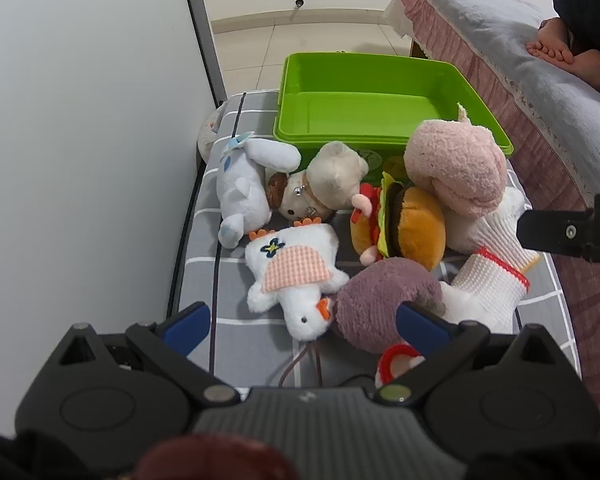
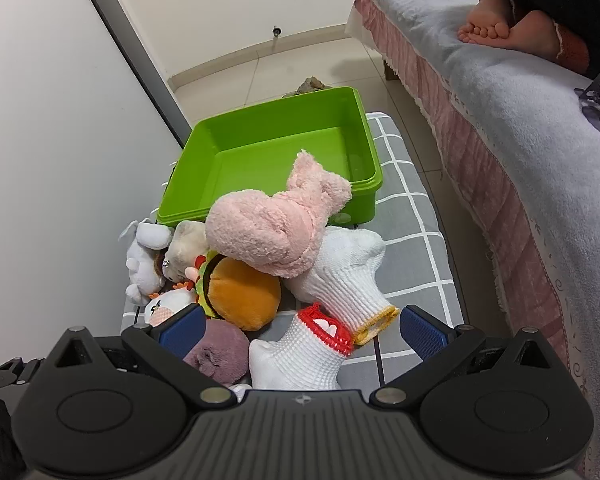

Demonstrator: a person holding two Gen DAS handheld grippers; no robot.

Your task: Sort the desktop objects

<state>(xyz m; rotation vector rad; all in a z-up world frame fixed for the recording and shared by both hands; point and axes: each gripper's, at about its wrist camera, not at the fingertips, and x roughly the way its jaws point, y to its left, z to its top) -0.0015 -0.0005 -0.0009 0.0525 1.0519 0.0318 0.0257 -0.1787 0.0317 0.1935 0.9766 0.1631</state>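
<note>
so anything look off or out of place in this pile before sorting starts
Nothing damaged or spilled. The green bin is empty while everything lies jumbled in front of it. The pink fuzzy sock is propped on the heap against the bin's front edge, and the white duck plush lies on its side. Both grippers are open and hold nothing.

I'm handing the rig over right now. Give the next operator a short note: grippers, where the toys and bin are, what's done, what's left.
Left gripper: open, empty, above the white duck plush and purple plush.
Right gripper: open, empty, over the white knit gloves.
Green bin: empty, at the far end of the grey checked cushion.
Pink plush, burger plush and the other toys lie piled in front of the bin.
Done: nothing binned.
Left: presumably everything.
</note>
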